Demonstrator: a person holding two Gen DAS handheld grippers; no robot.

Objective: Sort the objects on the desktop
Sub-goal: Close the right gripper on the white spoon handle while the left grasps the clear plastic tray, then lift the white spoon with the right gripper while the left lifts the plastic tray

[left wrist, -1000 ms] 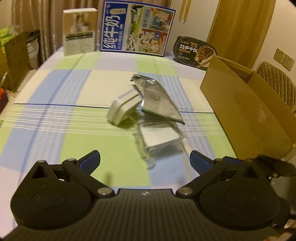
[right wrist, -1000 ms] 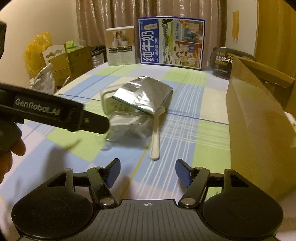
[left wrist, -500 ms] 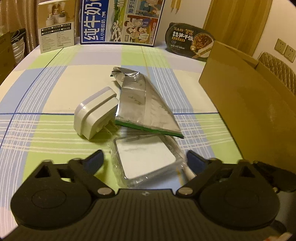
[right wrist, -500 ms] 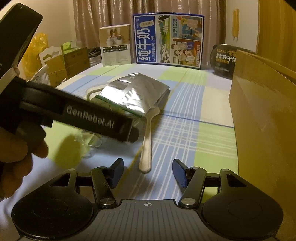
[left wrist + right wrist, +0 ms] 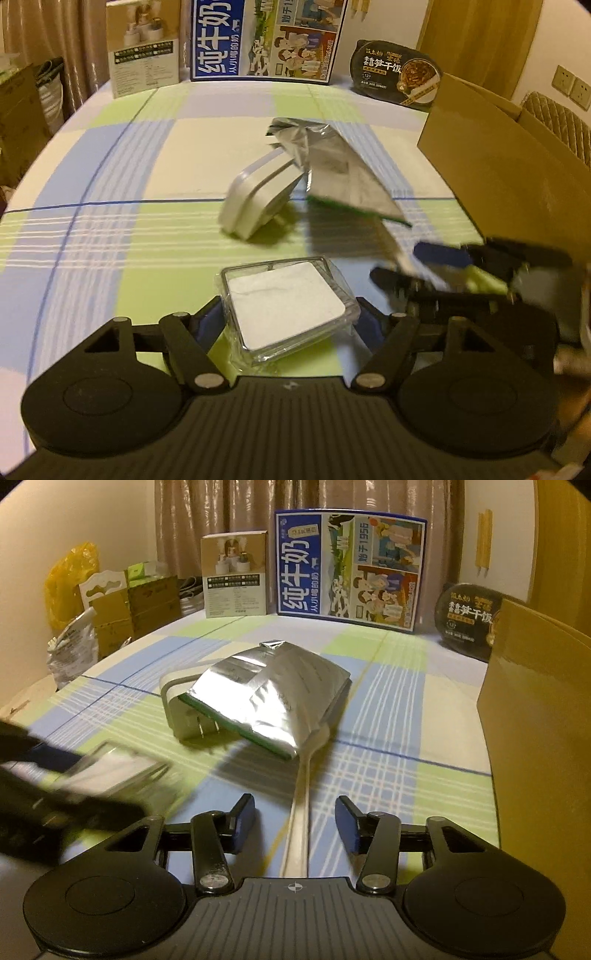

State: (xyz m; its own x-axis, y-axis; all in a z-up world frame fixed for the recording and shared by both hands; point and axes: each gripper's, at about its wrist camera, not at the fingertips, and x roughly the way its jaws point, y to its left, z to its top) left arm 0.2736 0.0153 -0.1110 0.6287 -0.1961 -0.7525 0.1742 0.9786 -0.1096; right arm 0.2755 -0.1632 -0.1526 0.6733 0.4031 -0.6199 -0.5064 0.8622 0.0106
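Your left gripper [image 5: 288,317] has its jaws closed in on a clear plastic case [image 5: 286,308] with a white pad inside; both blue pads sit against the case's sides, so you have hold of it, and it sits tilted between the fingers just above the checked tablecloth [image 5: 110,229]. Your right gripper [image 5: 295,821] has its jaws wide apart and grips nothing; the handle of a white plastic spoon [image 5: 301,805] lies on the cloth between the two fingertips, running toward 12 o'clock, touching neither pad as far as you can see. The spoon's bowl end disappears under a silver foil pouch [image 5: 273,698], which lies draped over a white plug adapter [image 5: 181,709] whose two metal prongs stick out toward you. From the left wrist view the adapter [image 5: 255,203] is at 12 o'clock beyond the case, with the foil pouch [image 5: 340,173] leaning on it at 1 o'clock, and the right gripper shows blurred at 3 o'clock. A brown cardboard box [image 5: 535,716] stands at 3 o'clock of the right gripper, well to the side of the spoon. At the far edge of the table, around 12 o'clock, stand a blue milk carton box [image 5: 351,568], a smaller tan box [image 5: 234,579] at 11 o'clock, and a black oval meal tub [image 5: 469,620] at 1 o'clock.
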